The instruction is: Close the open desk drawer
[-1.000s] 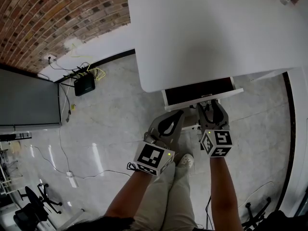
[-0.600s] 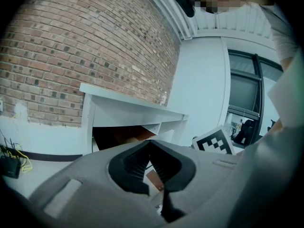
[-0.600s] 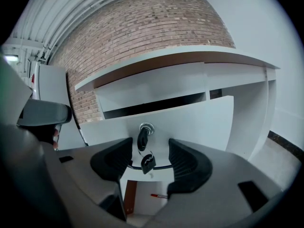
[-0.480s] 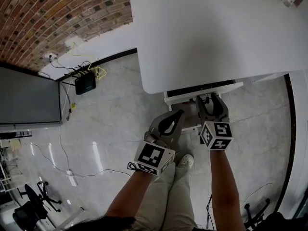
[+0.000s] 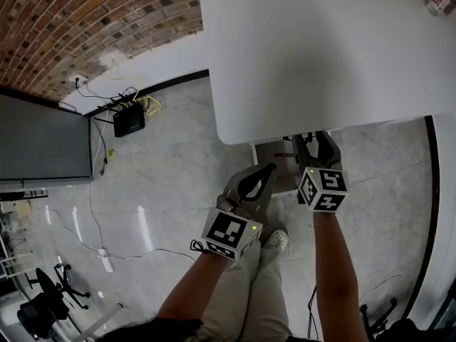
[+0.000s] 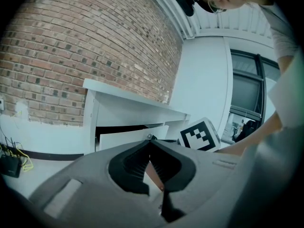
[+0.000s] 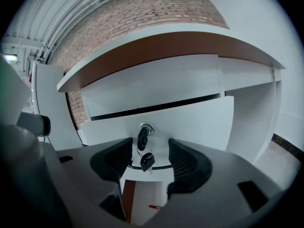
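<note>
right gripper (image 7: 149, 149): wide apart, empty, astride black keys (image 7: 144, 148) hanging from white desk drawer front (image 7: 194, 122) | left gripper (image 6: 150, 144): closed, empty

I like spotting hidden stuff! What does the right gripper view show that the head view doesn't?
Only the right gripper view shows a key stuck in the lock of the drawer, with a second key dangling below. Only the head view shows the left claw and a black box on the floor. Both show the white desk and the open right claw.
</note>
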Demonstrator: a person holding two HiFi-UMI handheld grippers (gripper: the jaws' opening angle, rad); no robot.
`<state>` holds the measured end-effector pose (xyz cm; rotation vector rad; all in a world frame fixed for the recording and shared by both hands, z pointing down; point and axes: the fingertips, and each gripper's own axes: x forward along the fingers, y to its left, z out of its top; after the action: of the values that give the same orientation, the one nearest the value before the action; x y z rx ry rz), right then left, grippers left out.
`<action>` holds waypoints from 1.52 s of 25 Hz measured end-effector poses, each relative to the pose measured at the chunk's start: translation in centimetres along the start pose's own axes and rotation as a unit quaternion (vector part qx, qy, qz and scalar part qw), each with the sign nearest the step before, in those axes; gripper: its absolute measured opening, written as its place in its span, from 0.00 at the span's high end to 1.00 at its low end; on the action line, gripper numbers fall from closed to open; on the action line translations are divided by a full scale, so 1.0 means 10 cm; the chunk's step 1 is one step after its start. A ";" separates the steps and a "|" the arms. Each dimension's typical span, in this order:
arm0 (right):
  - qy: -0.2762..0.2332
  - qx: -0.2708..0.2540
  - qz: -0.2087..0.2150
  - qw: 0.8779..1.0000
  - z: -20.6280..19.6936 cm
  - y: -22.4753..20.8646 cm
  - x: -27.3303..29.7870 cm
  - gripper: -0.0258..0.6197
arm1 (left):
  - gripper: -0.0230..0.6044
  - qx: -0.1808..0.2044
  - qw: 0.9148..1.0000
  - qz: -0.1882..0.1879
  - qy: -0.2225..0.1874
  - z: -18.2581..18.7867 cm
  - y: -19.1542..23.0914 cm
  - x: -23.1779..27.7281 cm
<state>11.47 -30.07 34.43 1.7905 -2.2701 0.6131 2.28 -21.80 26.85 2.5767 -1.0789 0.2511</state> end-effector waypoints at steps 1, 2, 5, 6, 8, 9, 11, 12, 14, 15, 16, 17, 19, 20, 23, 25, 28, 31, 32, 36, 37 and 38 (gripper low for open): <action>0.000 0.000 0.000 1.000 0.02 0.00 0.03 0.59 | 0.95 0.000 1.000 0.000 0.000 0.01 0.02 0.01; 0.001 0.000 0.000 1.000 0.03 0.00 0.07 0.59 | 0.95 0.000 1.000 0.000 0.000 0.02 0.04 0.02; 0.003 -0.001 -0.001 1.000 0.08 -0.01 0.16 0.59 | 0.95 -0.003 1.000 0.003 -0.001 0.04 0.08 0.03; 0.002 0.000 -0.001 1.000 0.09 -0.01 0.19 0.59 | 0.95 -0.004 1.000 0.005 -0.002 0.04 0.09 0.04; 0.000 0.001 -0.001 1.000 0.12 -0.01 0.24 0.59 | 0.95 -0.005 1.000 0.007 -0.002 0.03 0.11 0.05; -0.001 0.001 -0.002 1.000 0.13 -0.02 0.26 0.59 | 0.95 -0.005 1.000 0.008 -0.002 0.02 0.12 0.05; -0.002 0.000 -0.003 1.000 0.15 -0.03 0.30 0.59 | 0.95 -0.007 1.000 0.009 0.000 0.01 0.15 0.06; -0.002 0.000 -0.003 1.000 0.15 -0.02 0.31 0.59 | 0.95 -0.008 1.000 0.010 0.000 0.01 0.16 0.05; 0.000 0.000 -0.004 1.000 0.16 -0.01 0.33 0.59 | 0.95 -0.009 1.000 0.012 0.000 0.01 0.19 0.04; 0.000 0.001 -0.006 1.000 0.16 0.00 0.34 0.59 | 0.95 -0.010 1.000 0.013 0.000 0.01 0.21 0.04; 0.001 0.002 -0.009 1.000 0.16 0.01 0.36 0.59 | 0.95 -0.010 1.000 0.014 0.000 0.01 0.22 0.04; 0.001 0.003 -0.011 1.000 0.17 0.01 0.36 0.59 | 0.95 -0.010 1.000 0.014 0.000 0.02 0.22 0.04; -0.001 0.003 -0.015 1.000 0.17 0.01 0.36 0.59 | 0.95 -0.010 1.000 0.015 -0.001 0.03 0.23 0.04; -0.001 0.002 -0.016 1.000 0.17 0.01 0.36 0.59 | 0.95 -0.009 1.000 0.015 -0.002 0.03 0.22 0.04; -0.004 0.000 -0.021 1.000 0.18 0.01 0.36 0.59 | 0.95 -0.007 1.000 0.015 -0.002 0.01 0.24 0.03; -0.006 0.001 -0.023 1.000 0.17 0.02 0.36 0.59 | 0.95 -0.009 1.000 0.015 -0.001 -0.01 0.25 0.02; -0.006 0.003 -0.022 1.000 0.17 0.02 0.36 0.59 | 0.95 -0.011 1.000 0.013 0.001 -0.06 0.24 0.01; 0.004 0.003 -0.029 1.000 0.18 0.01 0.36 0.59 | 0.95 -0.009 1.000 0.009 0.002 -0.09 0.23 -0.01; 0.006 0.002 -0.033 0.999 0.18 0.02 0.36 0.59 | 0.95 -0.008 1.000 0.009 0.003 -0.09 0.23 -0.02; 0.001 -0.009 -0.040 0.999 0.18 0.03 0.34 0.61 | 0.95 -0.005 1.000 0.007 0.003 -0.13 0.23 -0.05; -0.002 -0.010 -0.036 0.999 0.18 0.03 0.34 0.61 | 0.95 -0.003 1.000 0.006 0.002 -0.13 0.23 -0.06; -0.004 -0.011 -0.031 0.999 0.18 0.03 0.33 0.61 | 0.95 -0.001 1.000 0.005 0.001 -0.14 0.23 -0.06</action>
<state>10.51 -33.73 34.09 1.8491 -2.2086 0.5699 0.16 -22.40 28.49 2.5692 -1.0911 0.2546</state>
